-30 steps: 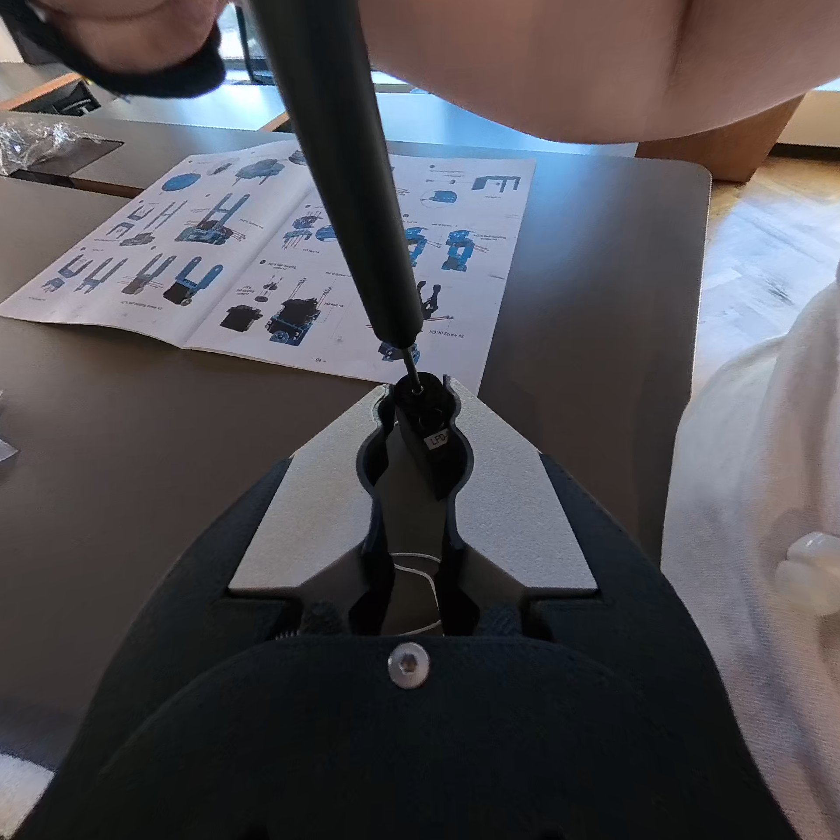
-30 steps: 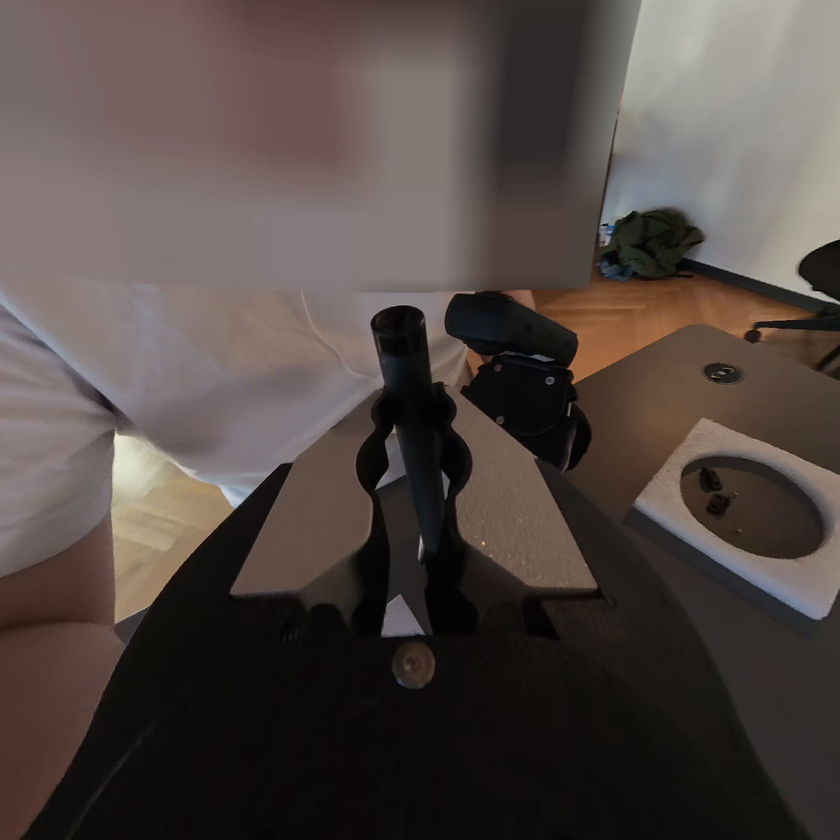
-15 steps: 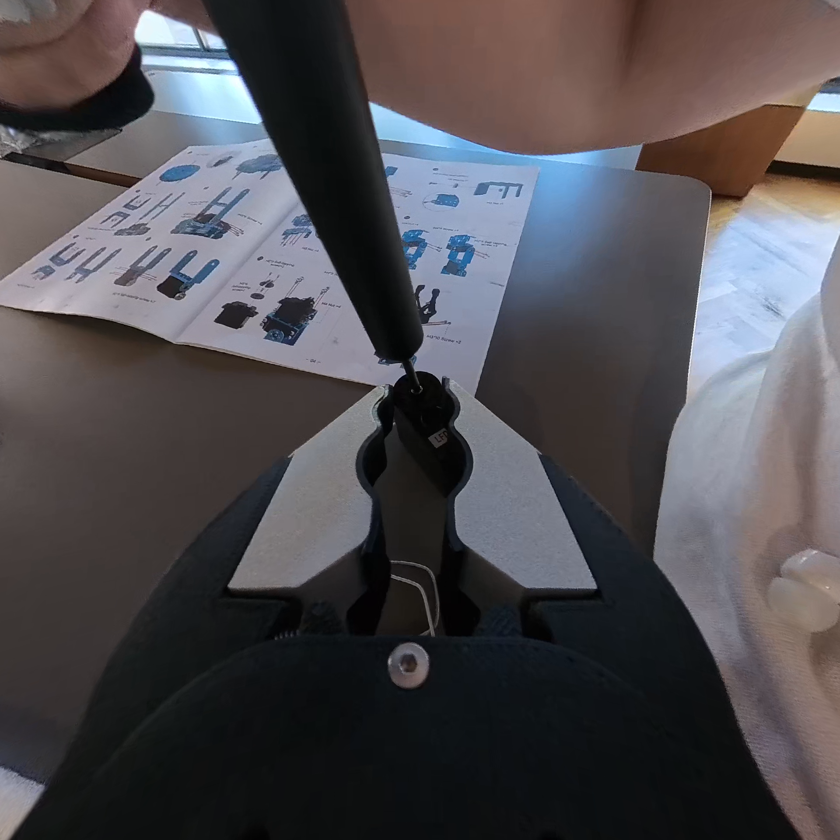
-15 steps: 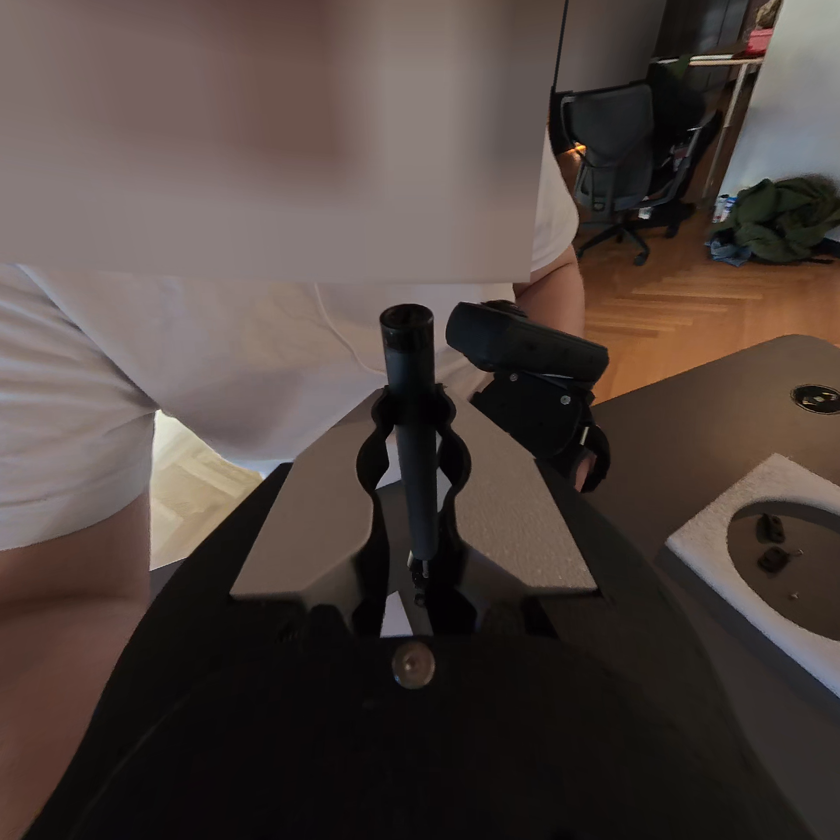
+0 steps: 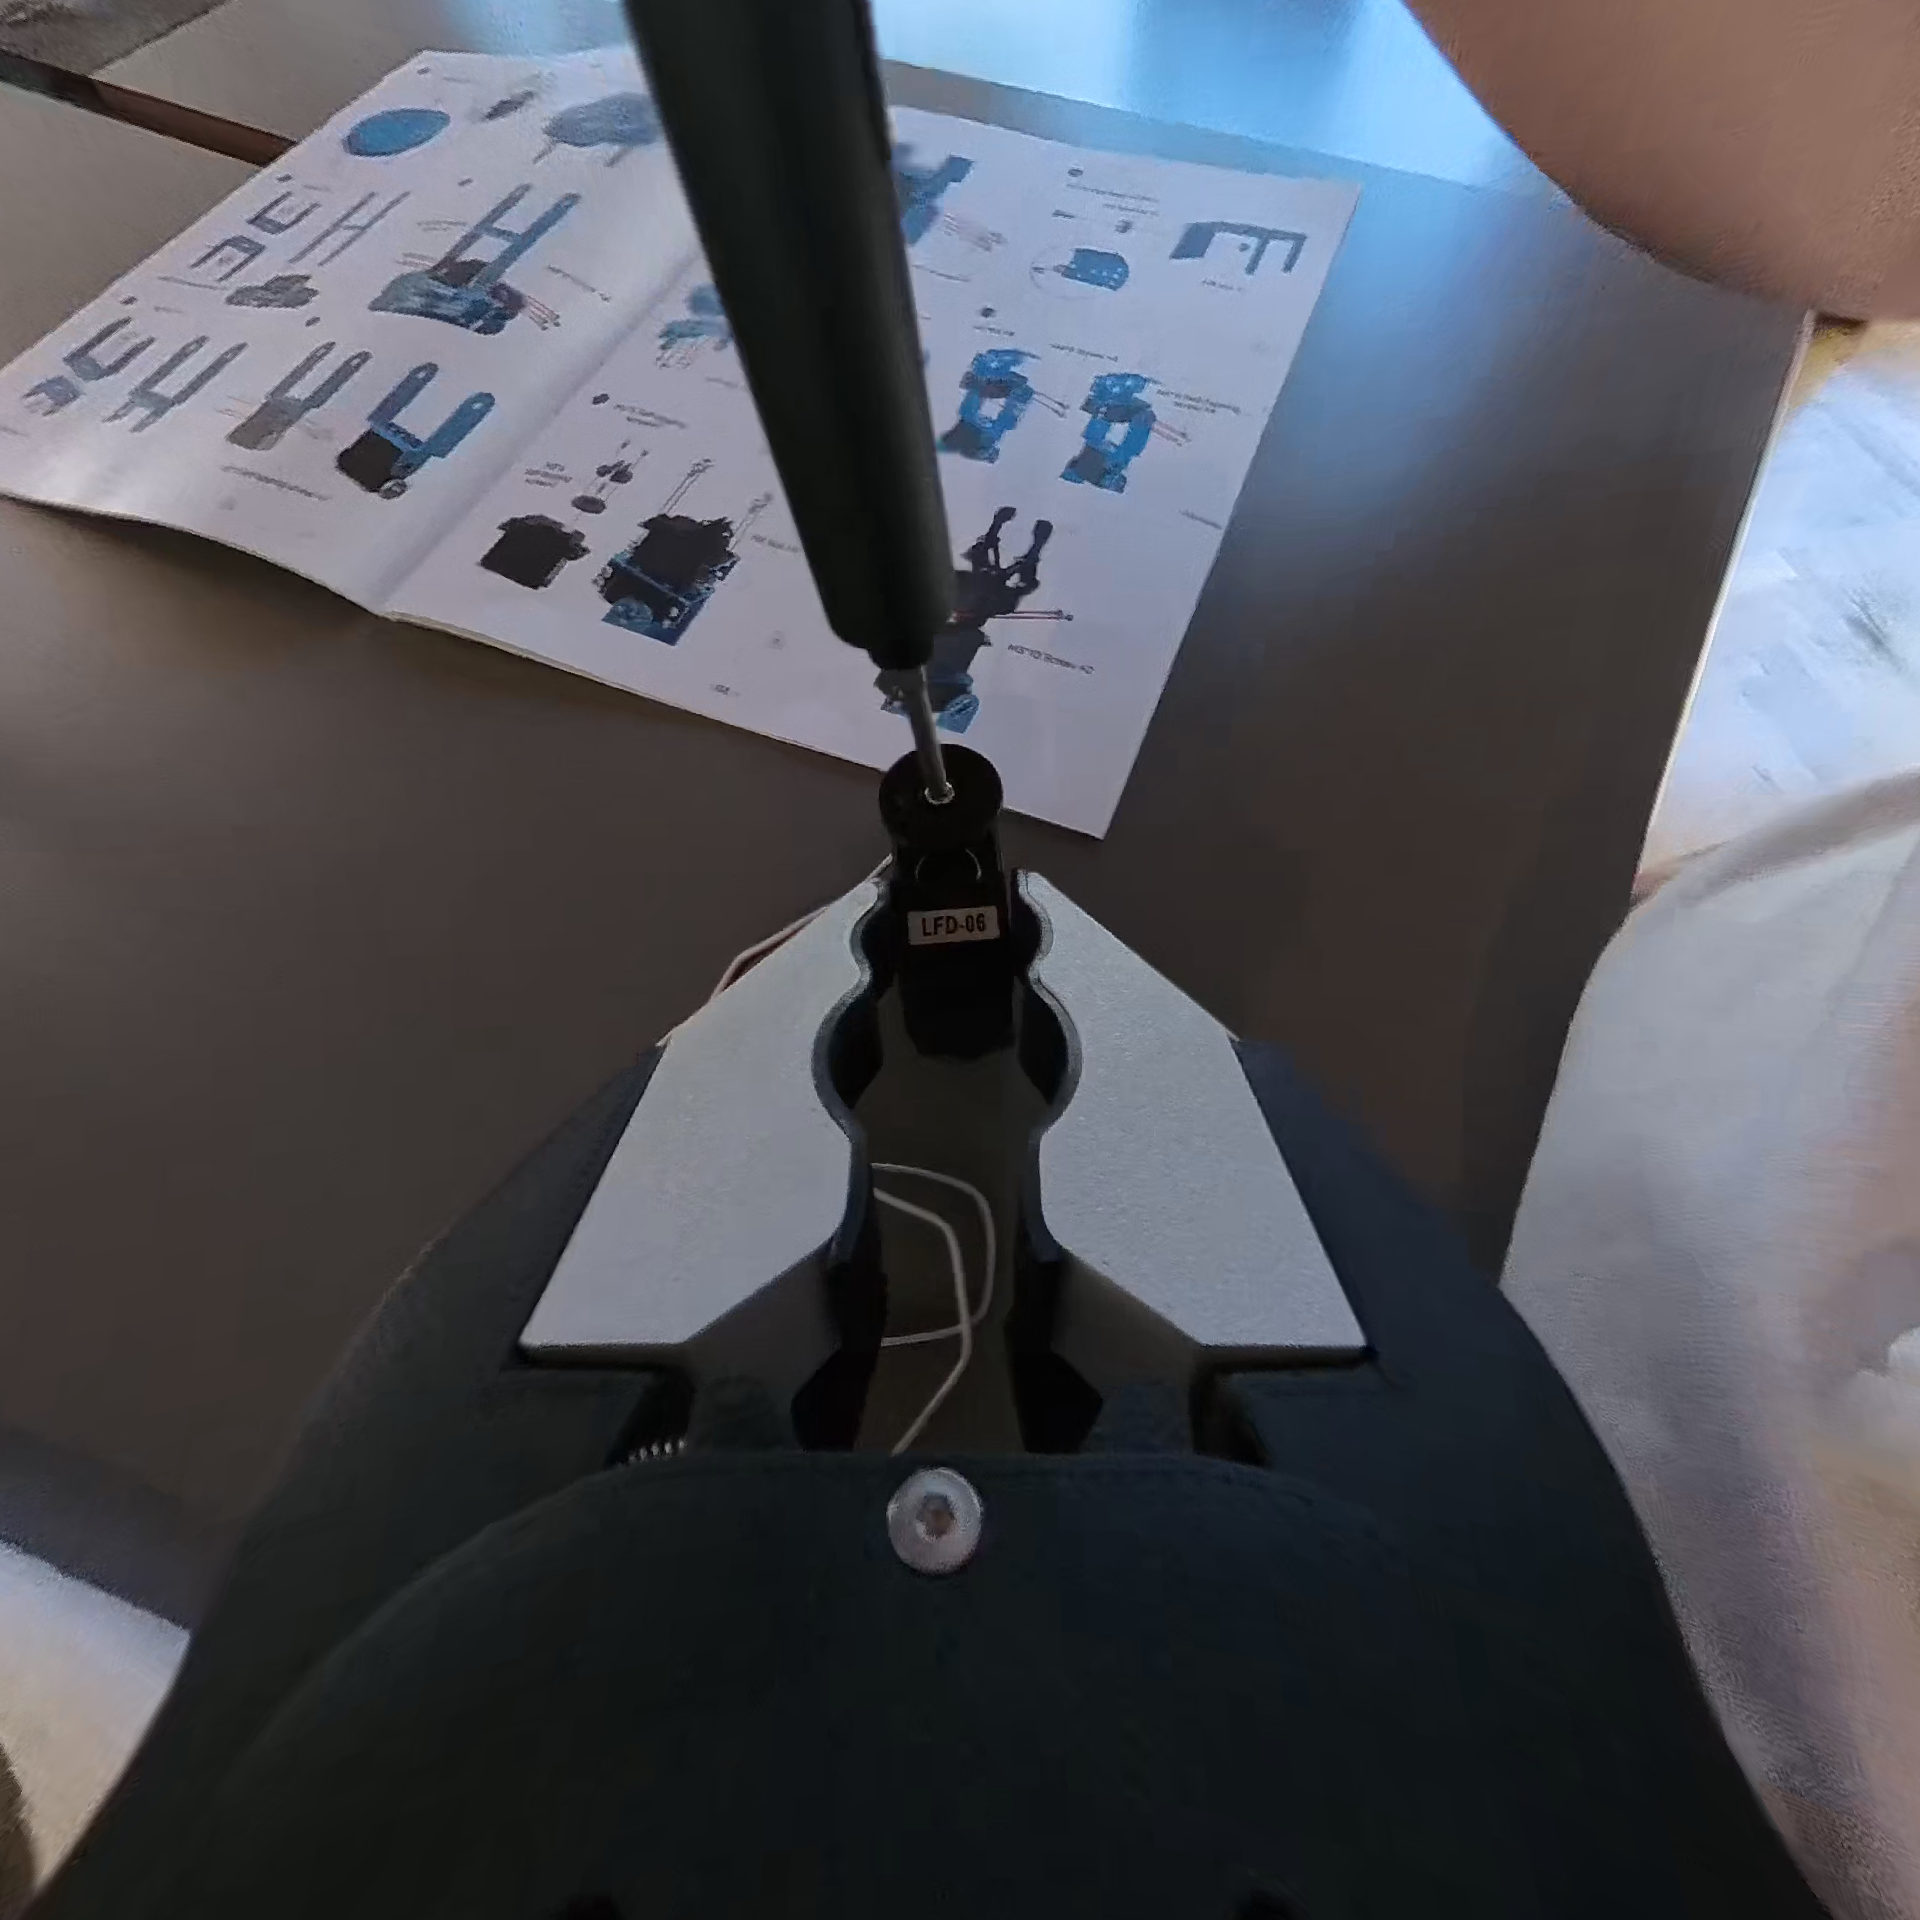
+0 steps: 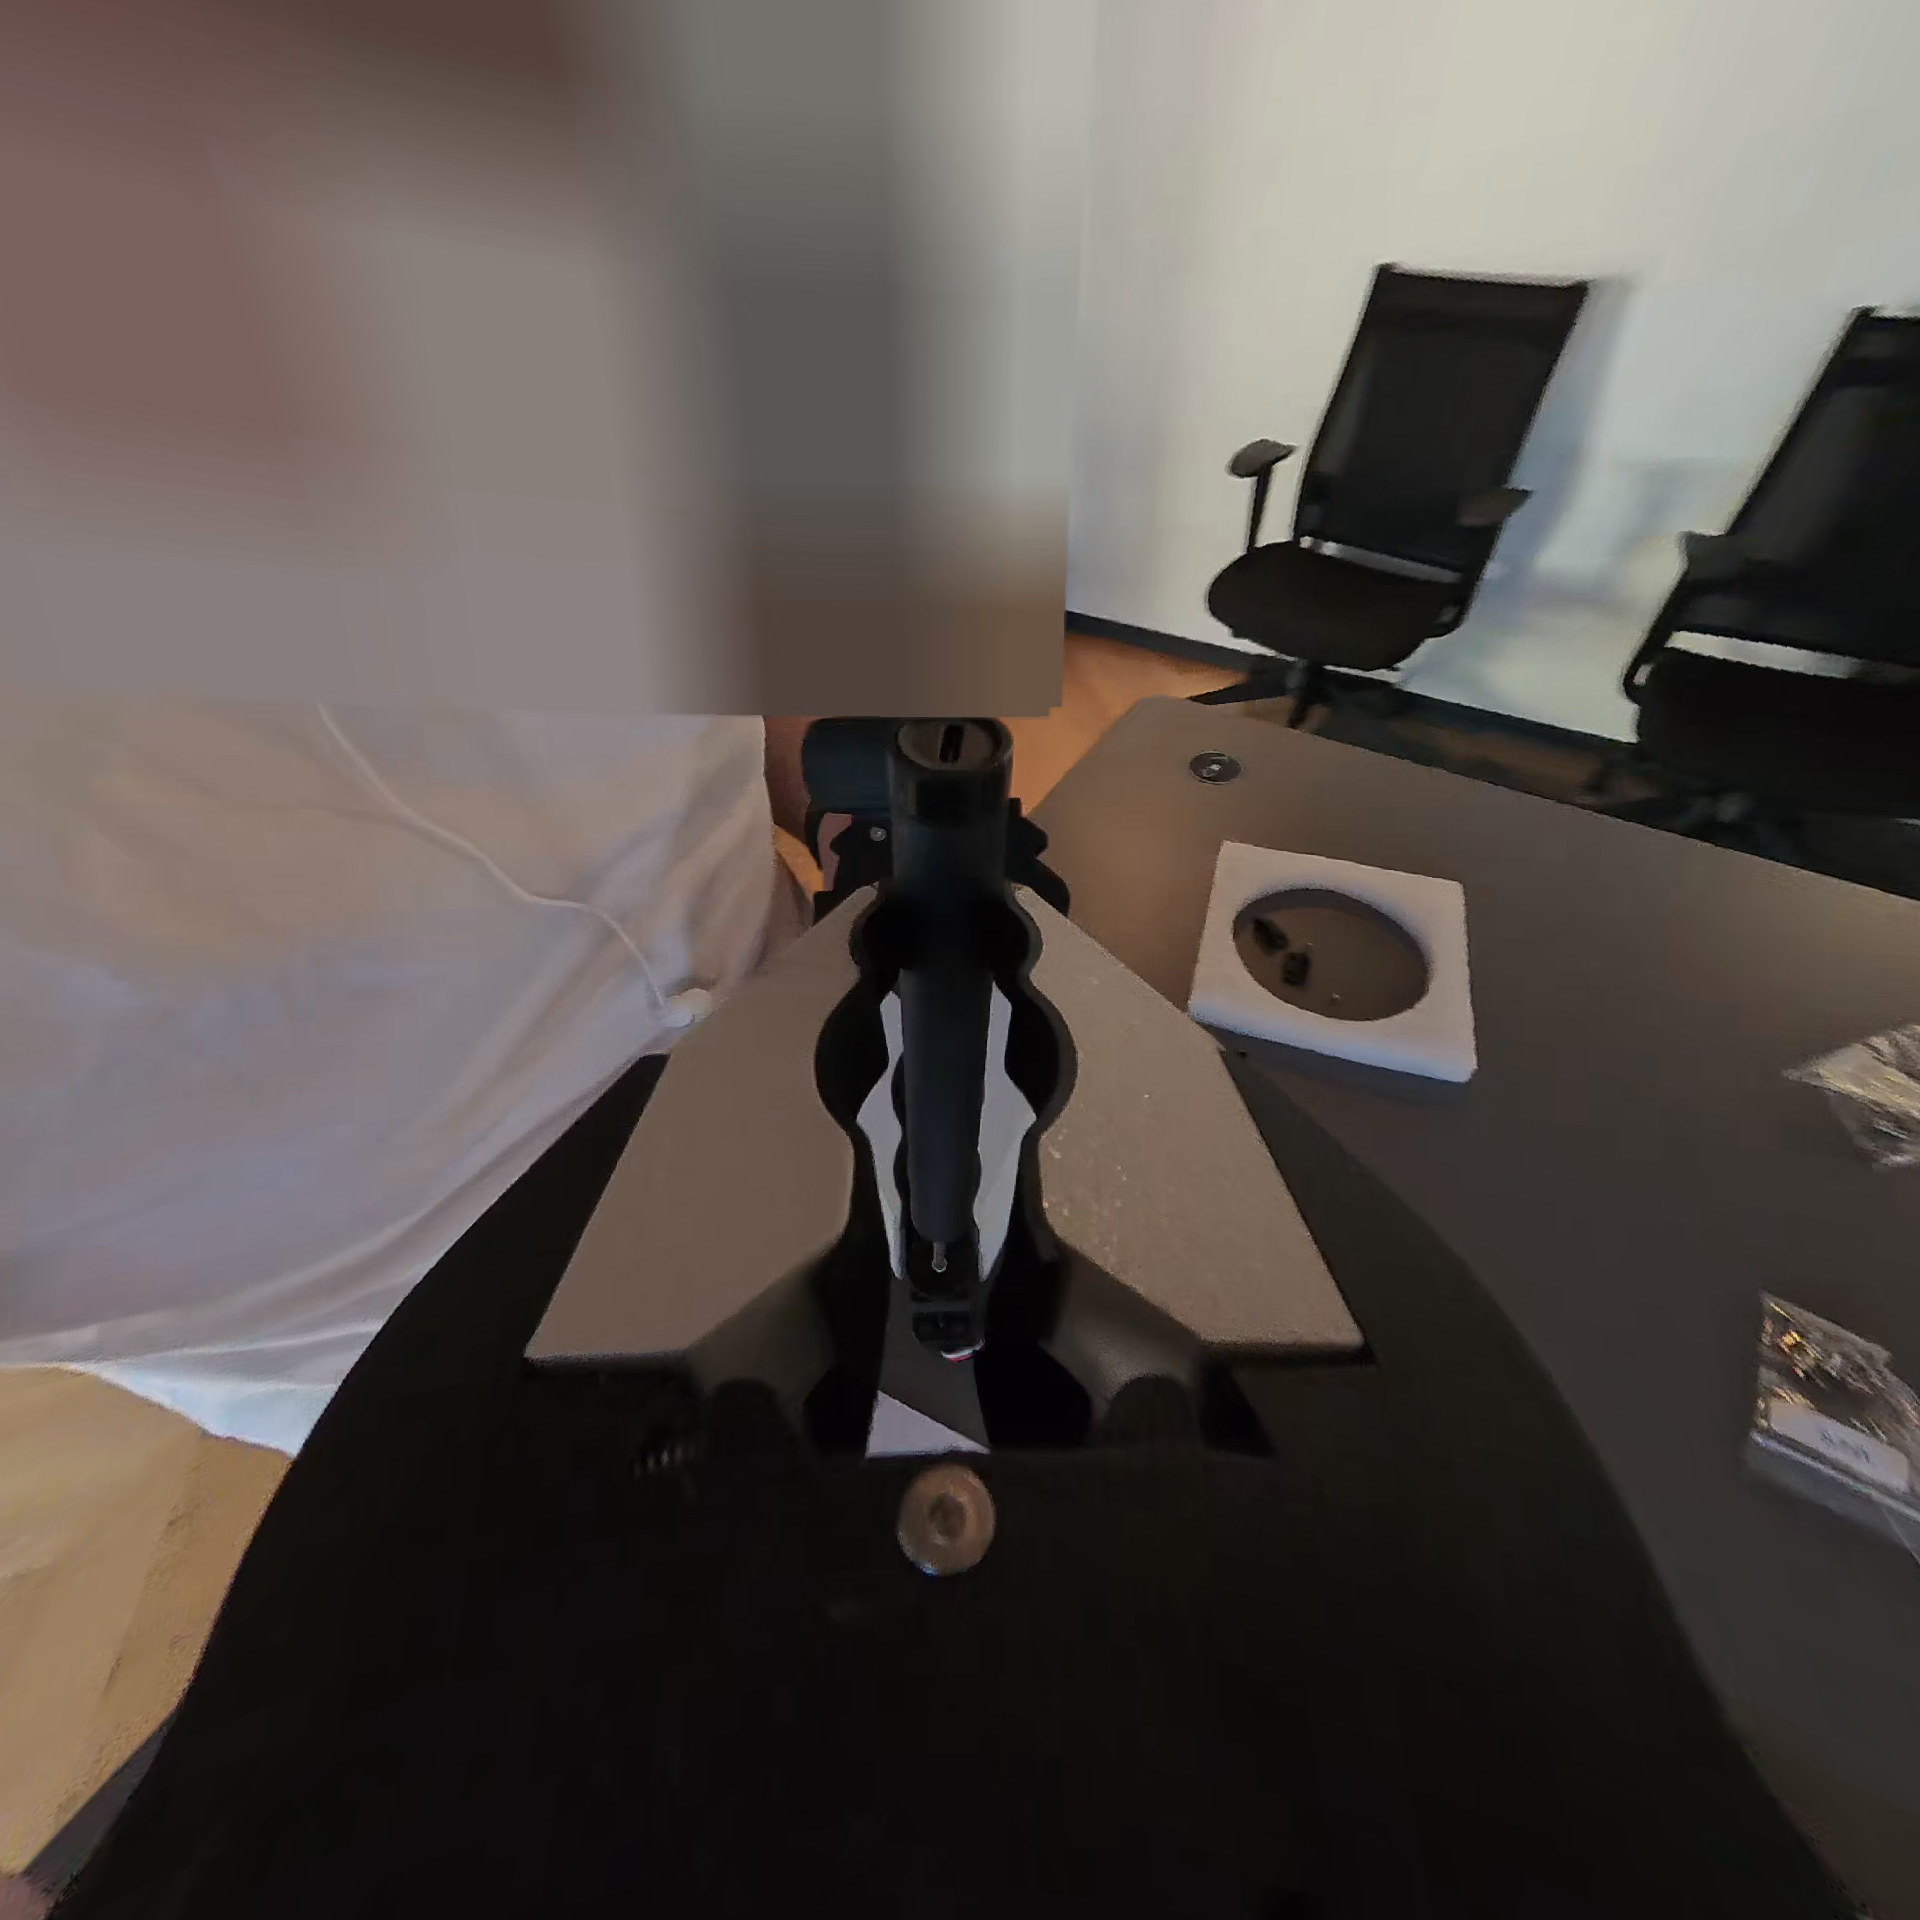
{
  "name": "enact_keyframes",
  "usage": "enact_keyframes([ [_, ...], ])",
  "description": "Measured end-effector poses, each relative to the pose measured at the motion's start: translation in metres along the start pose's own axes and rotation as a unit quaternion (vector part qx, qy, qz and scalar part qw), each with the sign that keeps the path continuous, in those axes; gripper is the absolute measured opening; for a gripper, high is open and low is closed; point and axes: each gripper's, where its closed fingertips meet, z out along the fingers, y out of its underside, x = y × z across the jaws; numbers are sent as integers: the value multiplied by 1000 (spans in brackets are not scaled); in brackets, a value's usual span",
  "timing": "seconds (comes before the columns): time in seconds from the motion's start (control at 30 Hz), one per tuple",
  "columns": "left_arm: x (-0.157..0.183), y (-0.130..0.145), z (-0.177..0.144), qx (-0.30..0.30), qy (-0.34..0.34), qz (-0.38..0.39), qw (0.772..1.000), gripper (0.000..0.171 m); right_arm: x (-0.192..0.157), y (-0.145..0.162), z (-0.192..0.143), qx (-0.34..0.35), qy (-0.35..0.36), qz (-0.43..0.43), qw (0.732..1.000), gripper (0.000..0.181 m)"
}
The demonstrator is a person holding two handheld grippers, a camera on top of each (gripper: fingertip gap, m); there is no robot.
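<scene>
Over dark grey desk and open illustrated booklet: left tool pinching small black labelled servo block, right tool clamped round slim black screwdriver, shaft slanting down, tip in block's round top.

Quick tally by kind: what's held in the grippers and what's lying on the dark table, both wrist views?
Black servo motor with white label, in left gripper: 1
Dark cylindrical screwdriver, in right gripper: 1
Open instruction booklet: 1
White foam square with round cutout: 1
Clear bags of small parts: 2
Total: 6
</scene>
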Motion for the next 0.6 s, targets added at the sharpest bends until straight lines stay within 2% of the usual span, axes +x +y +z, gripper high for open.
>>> enact_keyframes([
  [0.1, 1, 1, 0, -10, 61, 33, 998, 20, -11, 1, -3, 2, 18, -14, 1000, 15],
  [0.3, 2, 3, 0, -30, 158, 149, 976, 22, -18, 2, -4, 5, -9, -18, 1000, 16],
  [0.6, 4, 1, 3, -31, 220, 184, 958, 22, -19, 1, -1, 0, -70, -13, 997, 16],
])
